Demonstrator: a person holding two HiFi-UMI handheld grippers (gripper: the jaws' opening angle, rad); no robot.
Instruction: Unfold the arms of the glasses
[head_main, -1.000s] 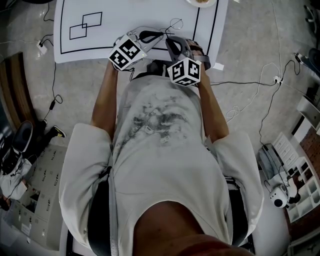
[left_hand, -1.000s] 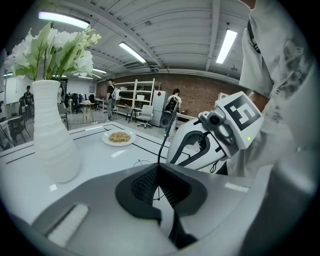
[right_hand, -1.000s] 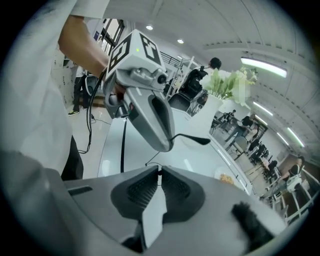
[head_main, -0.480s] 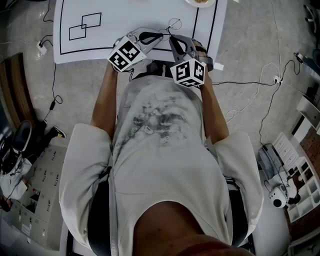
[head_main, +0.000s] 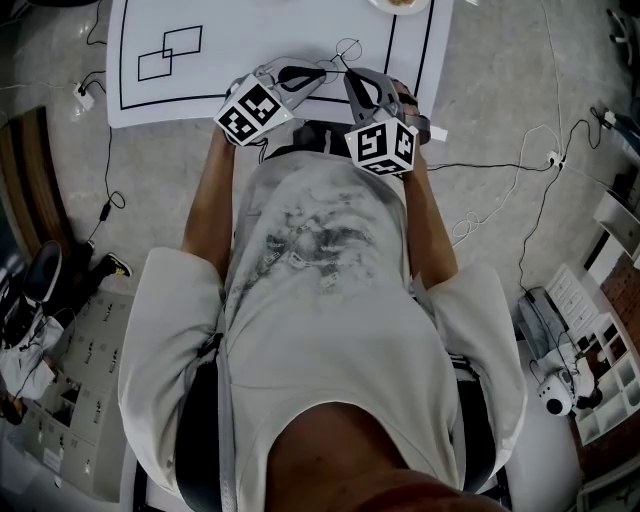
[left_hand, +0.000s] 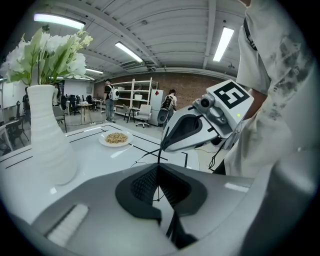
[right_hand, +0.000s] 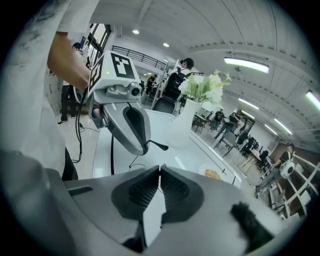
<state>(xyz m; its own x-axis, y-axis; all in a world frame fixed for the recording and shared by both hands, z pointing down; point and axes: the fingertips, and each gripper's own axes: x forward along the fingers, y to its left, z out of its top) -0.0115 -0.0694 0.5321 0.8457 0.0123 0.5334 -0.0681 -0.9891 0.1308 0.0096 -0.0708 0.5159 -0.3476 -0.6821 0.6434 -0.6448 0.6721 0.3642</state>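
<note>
A seated person in a pale shirt (head_main: 320, 270), seen from above, holds two hand-held grippers close together over the near edge of a white table (head_main: 260, 30) marked with black lines. Between the grippers hangs a pair of thin wire glasses (right_hand: 158, 145), lifted just above the tabletop and close to the person's chest. The left gripper (left_hand: 158, 168) has its jaws pressed together, and a fine wire of the frame runs up from between its ridged pads. The right gripper (right_hand: 160, 169) faces it from the other side, tip nearly touching tip. Its jaws are also pressed almost fully together on a thin piece of the frame. In the right gripper view, a dark-tipped arm of the glasses sticks out sideways from the left gripper's tip, and a wire lens loop hangs below it. Farther back on the table stands a tall white ribbed vase (left_hand: 47, 140) holding white flowers (left_hand: 50, 52). Beyond it sits a white plate (left_hand: 116, 138) of pale crumbly food. Both are well apart from the glasses. Each gripper carries a cube with black and white square markers.
</note>
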